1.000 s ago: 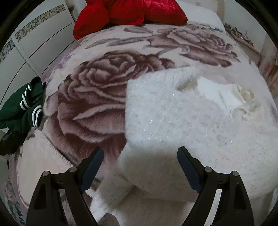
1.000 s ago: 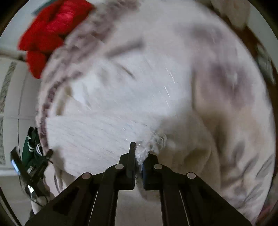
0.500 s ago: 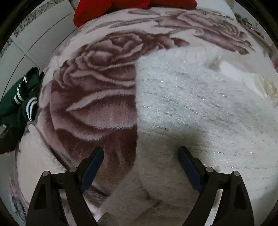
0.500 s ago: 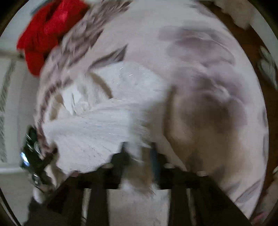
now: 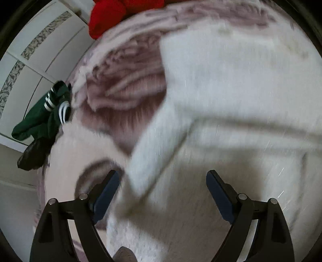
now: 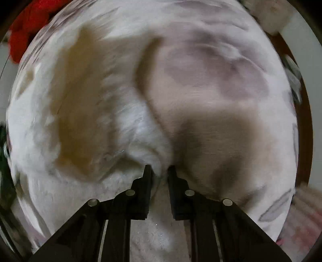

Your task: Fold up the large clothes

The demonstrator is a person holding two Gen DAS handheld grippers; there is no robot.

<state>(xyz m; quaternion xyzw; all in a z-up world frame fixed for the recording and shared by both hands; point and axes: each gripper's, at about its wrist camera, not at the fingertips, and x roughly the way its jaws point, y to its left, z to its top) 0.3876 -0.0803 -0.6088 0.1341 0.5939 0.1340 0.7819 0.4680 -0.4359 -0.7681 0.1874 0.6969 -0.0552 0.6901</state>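
My left gripper (image 5: 163,191) has its jaws spread wide above the fluffy white sweater (image 5: 231,96), gripping nothing. My right gripper (image 6: 159,171) has its jaws nearly together, pinching a tuft of that sweater's edge. The sweater lies across the rose-patterned blanket (image 5: 128,84) on the bed. A green striped garment (image 5: 43,114) hangs off the bed's side; red cushions (image 5: 112,16) are cut off above. Both views are blurred.

Dim indoor light, heavy motion blur, soft shadows, dark fisheye corners
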